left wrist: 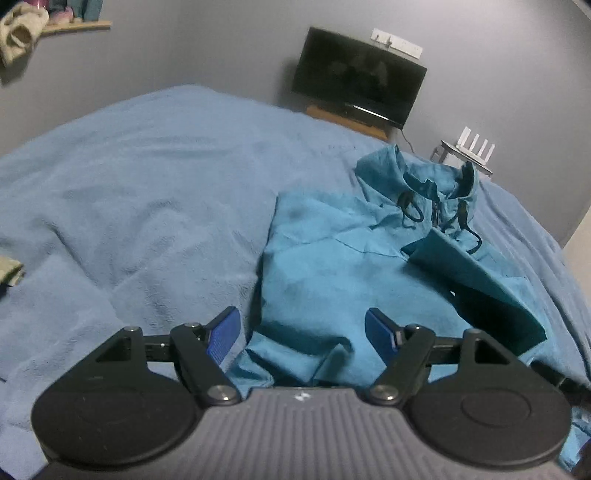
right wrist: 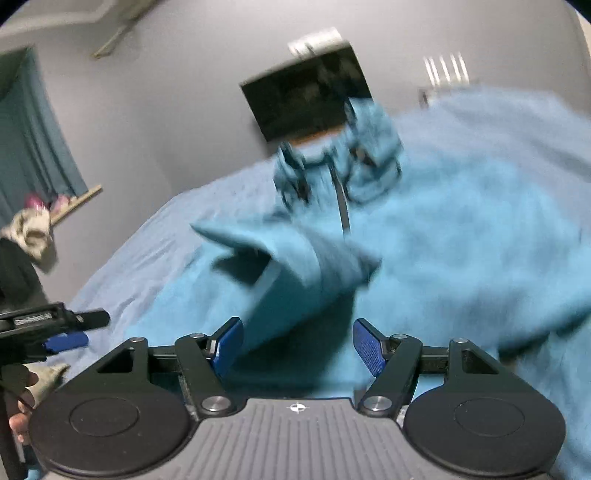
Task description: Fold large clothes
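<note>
A teal hooded jacket [left wrist: 332, 266] with black drawcords lies on the blue blanket [left wrist: 147, 203], its hood toward the far wall. One sleeve [left wrist: 476, 280] is folded across its right side. My left gripper [left wrist: 301, 332] stands open over the jacket's near hem, and its blue pads press on nothing. In the blurred right wrist view the jacket [right wrist: 461, 229] fills the middle and right, with a sleeve [right wrist: 280, 258] lying across it. My right gripper [right wrist: 298, 345] is open just above the cloth, gripping nothing. The left gripper [right wrist: 66, 339] shows at that view's left edge.
A dark TV [left wrist: 358, 77] on a wooden stand and a white router [left wrist: 474, 147] on a small table stand past the bed's far edge. A wall shelf [left wrist: 74, 24] with bundled things hangs top left. A person's hand [right wrist: 22, 406] holds the left tool.
</note>
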The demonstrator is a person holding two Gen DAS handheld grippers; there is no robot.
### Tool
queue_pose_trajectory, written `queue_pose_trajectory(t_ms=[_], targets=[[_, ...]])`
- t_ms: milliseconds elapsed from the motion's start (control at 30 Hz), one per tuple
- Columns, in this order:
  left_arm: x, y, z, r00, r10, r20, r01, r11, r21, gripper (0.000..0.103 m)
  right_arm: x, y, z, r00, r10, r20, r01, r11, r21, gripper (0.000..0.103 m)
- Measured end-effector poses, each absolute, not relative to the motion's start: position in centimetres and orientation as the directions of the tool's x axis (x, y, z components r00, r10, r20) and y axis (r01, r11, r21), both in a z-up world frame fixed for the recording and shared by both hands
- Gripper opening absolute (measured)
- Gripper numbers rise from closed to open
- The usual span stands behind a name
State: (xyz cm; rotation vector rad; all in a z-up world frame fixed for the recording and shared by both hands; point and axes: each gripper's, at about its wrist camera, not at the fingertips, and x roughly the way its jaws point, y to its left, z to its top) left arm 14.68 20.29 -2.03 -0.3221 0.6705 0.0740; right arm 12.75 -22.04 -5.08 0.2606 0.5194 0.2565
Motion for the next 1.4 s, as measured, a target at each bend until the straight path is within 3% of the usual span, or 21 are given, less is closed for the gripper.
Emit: queue_pose_trajectory(t_ms=[200,400,433,500,533,633,800,867,967,1033,1100,1167,1233,1300,1400], targets=[[16.1,21.3,-2.9,0.771,-0.007,-0.637,-0.145,0.972,-0.187,0.073,17.8,-16.3,0.2,0.856,0.221,-0.468,-0.251,0.968,-0.002,0.073],[16.4,22.3,-3.5,0.762,-0.026,-0.647,-0.146,0.967,-0.211,0.073,23.9,-8.8,-2.1,0.804,0.123,-0.582,-0.34,0.898,-0.279,0.065],[16.6,22.2,-3.7,0.762,-0.031,-0.647,-0.142,0.967,-0.213,0.073,24.4,-8.1,-2.9,0.793,0.103,-0.601,-0.357,0.878,-0.32,0.06],[17.0,22.0,-3.7,0.761,-0.04,-0.648,-0.134,0.967,-0.217,0.073,24.8,-7.4,-4.3,0.8,0.027,-0.599,-0.34,0.843,-0.416,0.008],[17.0,21.9,-3.8,0.76,-0.043,-0.648,-0.131,0.967,-0.219,0.073,24.9,-8.0,-4.4,0.808,0.011,-0.589,-0.32,0.847,-0.423,0.007],[17.2,21.7,-3.8,0.763,-0.048,-0.645,-0.127,0.966,-0.223,0.073,24.5,-11.3,-3.0,0.842,0.039,-0.538,-0.243,0.918,-0.314,0.006],[17.9,21.4,-3.8,0.763,-0.04,-0.645,-0.129,0.969,-0.212,0.073,22.0,-20.0,-1.1,0.911,-0.07,-0.407,-0.007,0.983,-0.186,0.006],[18.1,21.2,-3.8,0.761,-0.037,-0.648,-0.127,0.971,-0.204,0.073,21.5,-23.9,-2.0,0.901,-0.12,-0.417,0.084,0.991,-0.102,0.007],[18.4,20.7,-4.0,0.751,-0.028,-0.66,-0.125,0.975,-0.184,0.073,21.3,-29.1,-4.9,0.85,-0.114,-0.515,0.175,0.982,0.071,0.011],[18.5,20.5,-4.1,0.746,-0.024,-0.666,-0.124,0.977,-0.173,0.073,21.2,-32.1,-7.1,0.822,-0.023,-0.569,0.205,0.944,0.258,0.019],[18.4,20.3,-4.1,0.742,-0.021,-0.67,-0.121,0.979,-0.165,0.073,21.0,-34.0,-8.6,0.823,0.073,-0.564,0.225,0.869,0.441,0.044],[18.5,20.2,-4.2,0.74,-0.018,-0.673,-0.118,0.981,-0.156,0.073,21.3,-35.0,-9.3,0.834,0.103,-0.541,0.237,0.82,0.521,0.045],[18.6,20.1,-4.4,0.735,-0.019,-0.678,-0.117,0.981,-0.154,0.073,21.8,-35.2,-9.5,0.841,0.099,-0.532,0.242,0.811,0.533,0.042],[18.7,20.2,-4.6,0.729,-0.02,-0.684,-0.119,0.981,-0.156,0.073,22.0,-34.8,-9.6,0.839,0.068,-0.541,0.236,0.849,0.473,0.009],[18.8,20.4,-4.8,0.727,-0.021,-0.687,-0.122,0.98,-0.158,0.073,20.4,-34.0,-7.8,0.894,0.034,-0.446,0.157,0.911,0.383,0.007]])
